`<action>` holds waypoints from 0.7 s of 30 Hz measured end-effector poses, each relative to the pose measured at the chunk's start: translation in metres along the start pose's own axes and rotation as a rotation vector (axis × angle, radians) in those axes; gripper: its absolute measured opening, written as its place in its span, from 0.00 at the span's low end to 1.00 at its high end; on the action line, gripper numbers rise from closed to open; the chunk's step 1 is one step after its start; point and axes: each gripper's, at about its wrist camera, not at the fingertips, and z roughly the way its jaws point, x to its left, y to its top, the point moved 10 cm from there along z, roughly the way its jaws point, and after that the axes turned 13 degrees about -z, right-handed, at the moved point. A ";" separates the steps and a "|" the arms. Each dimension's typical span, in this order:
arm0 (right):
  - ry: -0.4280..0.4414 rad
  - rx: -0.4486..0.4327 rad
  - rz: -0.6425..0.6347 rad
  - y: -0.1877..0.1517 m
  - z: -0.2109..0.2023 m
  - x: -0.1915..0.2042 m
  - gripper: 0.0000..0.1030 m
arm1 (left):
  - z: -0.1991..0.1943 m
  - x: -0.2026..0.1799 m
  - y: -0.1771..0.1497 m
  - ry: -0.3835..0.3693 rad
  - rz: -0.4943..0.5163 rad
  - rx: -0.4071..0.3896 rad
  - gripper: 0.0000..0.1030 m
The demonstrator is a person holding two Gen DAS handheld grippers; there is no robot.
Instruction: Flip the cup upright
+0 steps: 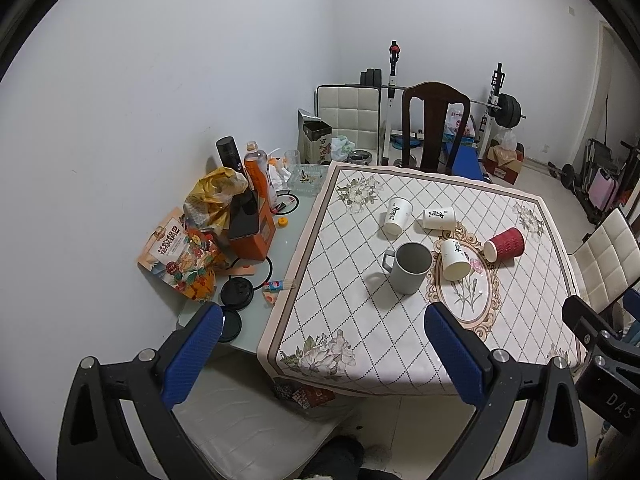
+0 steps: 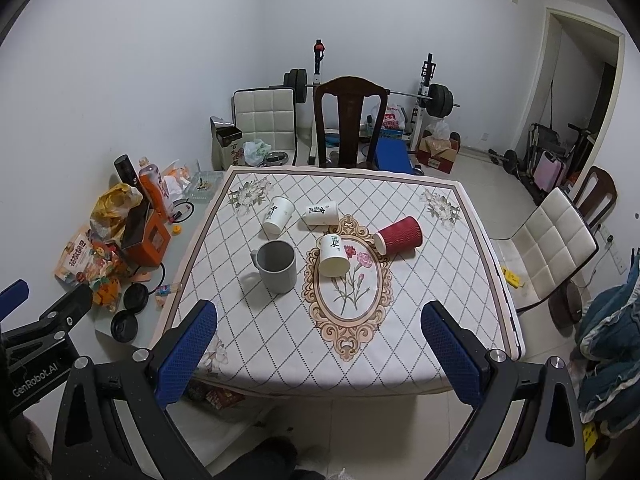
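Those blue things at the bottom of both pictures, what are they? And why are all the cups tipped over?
They are tongs. A person holds one pair in each hand, and a small camera sits on each pair, looking out along its two blue fingers. One picture comes from the left tongs, the other from the right tongs. Both pairs are open, hold nothing, and hang in front of the table, not touching any cup.

On the tablecloth stands a grey mug, upright. Four paper cups lie on their sides: a red cup and three white cups, one nearest the mug, two further back. The job is to stand a cup up again. Snacks and bottles are piled on the lower side table to the left.
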 end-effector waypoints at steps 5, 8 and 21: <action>0.006 0.005 -0.001 -0.002 0.004 0.001 1.00 | 0.000 0.000 0.000 0.000 -0.002 -0.001 1.00; 0.010 0.007 -0.001 -0.003 0.005 0.000 1.00 | 0.000 0.000 0.000 0.001 -0.001 0.001 1.00; 0.011 0.006 -0.002 -0.002 0.006 0.001 1.00 | 0.000 -0.001 0.000 0.000 -0.002 0.002 1.00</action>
